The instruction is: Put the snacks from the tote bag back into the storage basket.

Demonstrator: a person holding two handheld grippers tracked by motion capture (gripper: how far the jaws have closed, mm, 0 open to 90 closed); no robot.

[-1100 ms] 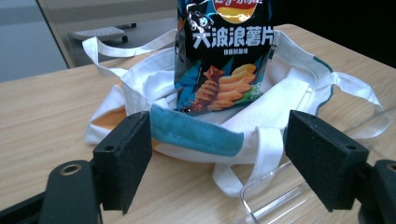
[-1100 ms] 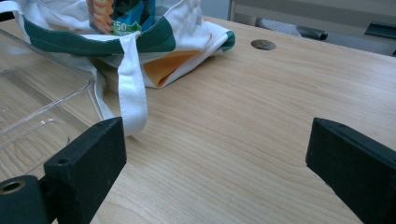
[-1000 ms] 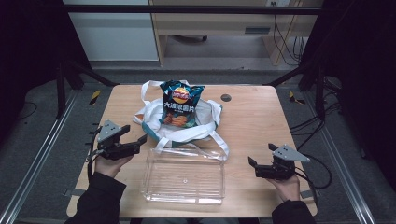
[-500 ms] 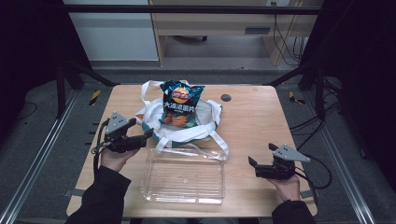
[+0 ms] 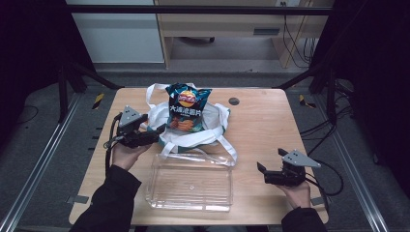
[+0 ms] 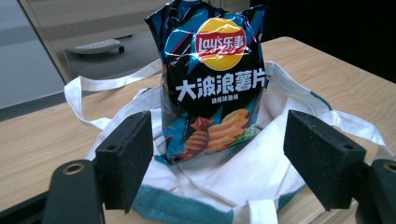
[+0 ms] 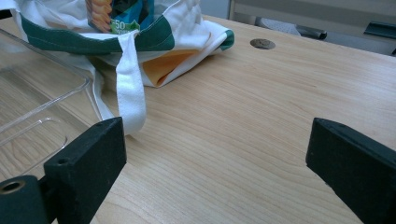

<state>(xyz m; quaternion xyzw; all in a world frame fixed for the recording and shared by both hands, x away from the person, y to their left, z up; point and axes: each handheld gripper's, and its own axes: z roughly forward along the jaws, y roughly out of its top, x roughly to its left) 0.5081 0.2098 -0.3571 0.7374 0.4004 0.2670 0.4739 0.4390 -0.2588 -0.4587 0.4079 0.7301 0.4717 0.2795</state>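
- The left gripper (image 5: 153, 136) has its fingers (image 6: 125, 158) spread wide, with nothing between them. They point at the chip bag (image 6: 210, 79), which stands upright just ahead of them, framed in the gap.
- The chip bag sits in the mouth of a white tote bag (image 5: 212, 126) with a green band. The tote's cloth lies slumped directly below and just beyond the left fingers, touching or nearly touching them at its near edge.
- The right gripper (image 5: 265, 173) rests low over the table (image 5: 261, 121), its fingers (image 7: 88, 163) spread apart as well and empty. The tote's white strap (image 7: 130, 88) lies just ahead of its left-hand finger; bare wood lies between the two fingers.
- A clear plastic tray (image 5: 191, 186) lies on the table between the two grippers, nearer the person than the tote.
- Judging by its look, the chip bag is light, puffed with air, and its glossy film is slippery. The contents are brittle, so a hard squeeze across the belly would likely crush them.
- The safest hold is probably the flat crimped seam at the top, or a gentle pinch on a side edge, where the film is doubled and no chips lie.
- The tote is soft and limp; it may drag along with the chip bag if the cloth is caught.
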